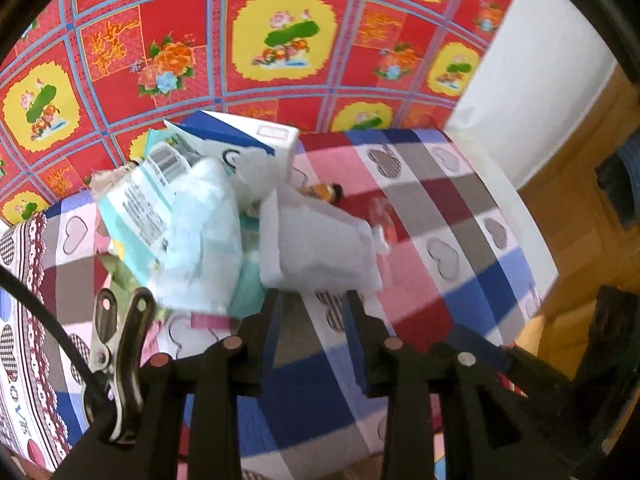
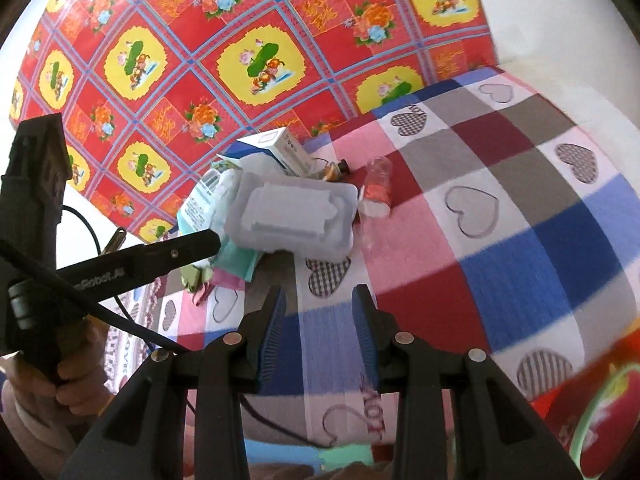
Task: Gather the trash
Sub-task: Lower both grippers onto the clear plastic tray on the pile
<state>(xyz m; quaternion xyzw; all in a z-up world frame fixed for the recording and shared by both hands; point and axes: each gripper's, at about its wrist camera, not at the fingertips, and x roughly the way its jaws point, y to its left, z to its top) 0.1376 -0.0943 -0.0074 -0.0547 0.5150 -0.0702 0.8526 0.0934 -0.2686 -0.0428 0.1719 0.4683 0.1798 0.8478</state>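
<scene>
**Trash heaped at the far edge, both claws empty**

I see a checked heart-print cloth [image 2: 480, 216] over what I take to be the surface, with a red-and-yellow floral sheet [image 2: 224, 40] rising behind its far edge. The trash sits in one loose heap against that far edge, towards the far-left corner.

Largest in the heap is a white moulded plastic tray [image 2: 292, 212], lying on top and tilted. Beside it, on the left, is a pale blue soft pack [image 1: 176, 216] with a barcode, and behind both stands a blue-and-white carton [image 2: 276, 150]. Just right of the tray lies a small clear bottle [image 2: 376, 190] on its side, and behind it a tiny dark-capped vial [image 2: 336, 168].

My left claw [image 1: 312, 304] is spread and holds nothing, its tips just short of the tray's near rim. My right claw [image 2: 320, 300] is likewise spread and empty, farther back over bare cloth.

The risks I judge from here: the tray is light and perched, so a nudge could slide it off the heap. The bottle could roll away if bumped. Closing low could pinch the cloth and drag everything.
</scene>
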